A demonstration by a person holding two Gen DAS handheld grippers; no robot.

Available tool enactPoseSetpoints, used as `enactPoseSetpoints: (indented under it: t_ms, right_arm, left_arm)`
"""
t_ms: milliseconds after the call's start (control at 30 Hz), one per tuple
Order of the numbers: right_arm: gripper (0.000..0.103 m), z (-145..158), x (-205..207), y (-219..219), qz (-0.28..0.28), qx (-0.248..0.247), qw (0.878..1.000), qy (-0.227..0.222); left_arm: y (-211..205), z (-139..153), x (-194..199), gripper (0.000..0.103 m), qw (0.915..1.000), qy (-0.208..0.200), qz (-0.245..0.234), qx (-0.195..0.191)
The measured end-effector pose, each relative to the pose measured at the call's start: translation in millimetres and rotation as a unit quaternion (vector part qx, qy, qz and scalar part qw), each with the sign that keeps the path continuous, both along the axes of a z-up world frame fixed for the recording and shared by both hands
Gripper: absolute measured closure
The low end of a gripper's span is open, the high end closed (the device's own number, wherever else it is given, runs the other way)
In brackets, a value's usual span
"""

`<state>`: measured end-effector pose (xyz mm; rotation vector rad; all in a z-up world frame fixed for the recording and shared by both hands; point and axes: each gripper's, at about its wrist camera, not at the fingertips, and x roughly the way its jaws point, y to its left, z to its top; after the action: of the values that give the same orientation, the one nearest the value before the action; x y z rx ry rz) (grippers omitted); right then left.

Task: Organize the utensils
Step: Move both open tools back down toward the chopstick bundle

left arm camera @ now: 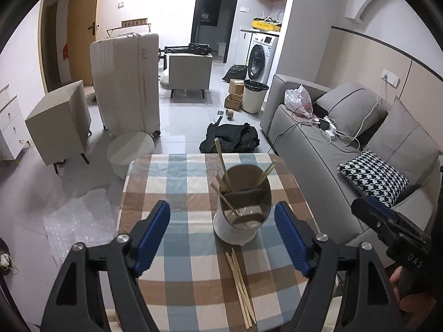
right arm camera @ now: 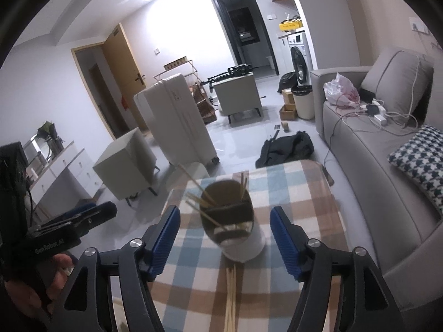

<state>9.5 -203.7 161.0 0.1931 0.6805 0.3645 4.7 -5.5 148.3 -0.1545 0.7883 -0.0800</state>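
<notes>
Partway through sorting chopsticks into the holder.

Left gripper (left arm camera: 222,236) spread wide and empty, hovering over the checked tablecloth (left arm camera: 177,171); right gripper (right arm camera: 224,239) likewise spread wide, gripping nothing. Straight ahead between both sets of fingers, touching neither: white cylindrical utensil holder (left arm camera: 236,228) with a brown divided insert, upright on the cloth. Already inside, leaning in different compartments: several bamboo chopsticks (left arm camera: 223,166), probably the finished share of the job. Below the holder and nearer the gripper, between the fingers: loose bundle of chopsticks (left arm camera: 241,287) lying flat on the cloth, just beside the holder's base, not yet picked up. Judging by that, roughly half done, with the flat bundle left to lift and drop in.
</notes>
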Motion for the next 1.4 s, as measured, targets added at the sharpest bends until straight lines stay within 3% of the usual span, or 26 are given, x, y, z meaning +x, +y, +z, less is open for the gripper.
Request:
enactPoseSetpoints:
  t_ms: [600, 933, 1100, 1267, 1400]
  right_arm:
    - [0.000, -59, -47, -19, -0.023, -0.023, 0.999, 0.007]
    - [0.000, -105, -27, -14, -0.019, -0.040, 0.995, 0.084]
    - [0.002, -128, -10, 0, -0.009, -0.067, 0.991, 0.119]
    - [0.021, -147, 8, 17, 0.013, -0.097, 0.982, 0.159]
    - [0.032, -159, 25, 31, 0.031, -0.090, 0.977, 0.189]
  left_arm:
    - [-17, -46, -40, 0.020, 0.9990, 0.003, 0.007, 0.045]
    - [-16, -92, -32, 0.020, 0.9976, 0.042, 0.010, 0.054]
    - [-1, -111, -18, 0.020, 0.9951, 0.088, 0.037, 0.027]
    - [18, -119, -5, 0.020, 0.9917, 0.112, 0.064, 0.004]
    - [32, -126, 2, 0.020, 0.9880, 0.132, 0.080, -0.011]
